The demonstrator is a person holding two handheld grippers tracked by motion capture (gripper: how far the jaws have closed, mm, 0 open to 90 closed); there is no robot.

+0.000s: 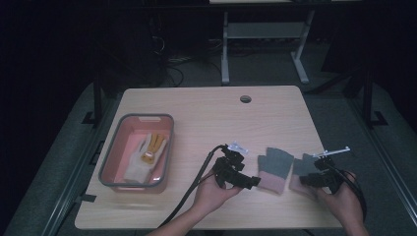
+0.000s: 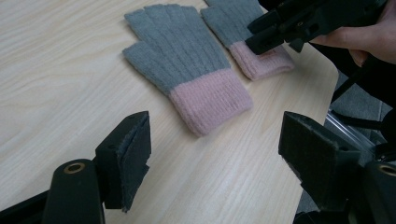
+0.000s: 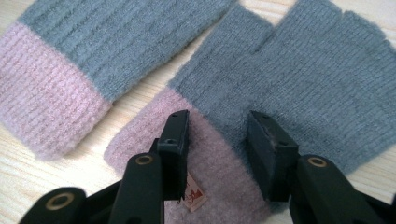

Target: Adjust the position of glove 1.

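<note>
Grasp step: right gripper (image 3: 217,140) jaws half-open astride pink cuff of right glove (image 3: 299,88); left gripper (image 2: 215,154) jaws wide, empty, near left glove (image 2: 187,70) on bench (image 1: 206,113). Next: closing on cuff.

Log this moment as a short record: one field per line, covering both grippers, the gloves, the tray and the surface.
surface: light wooden table
left gripper: jaws wide open, nothing between them, low over the table just short of the left glove's cuff
right gripper: jaws astride the pink cuff of the right glove, not pinching it
left glove: grey with pink cuff, lying flat
right glove: same colours, flat beside the other, small tag at the cuff
tray: grey rim, pink inside, at table's left
in tray: white glove with yellow fingers
</note>
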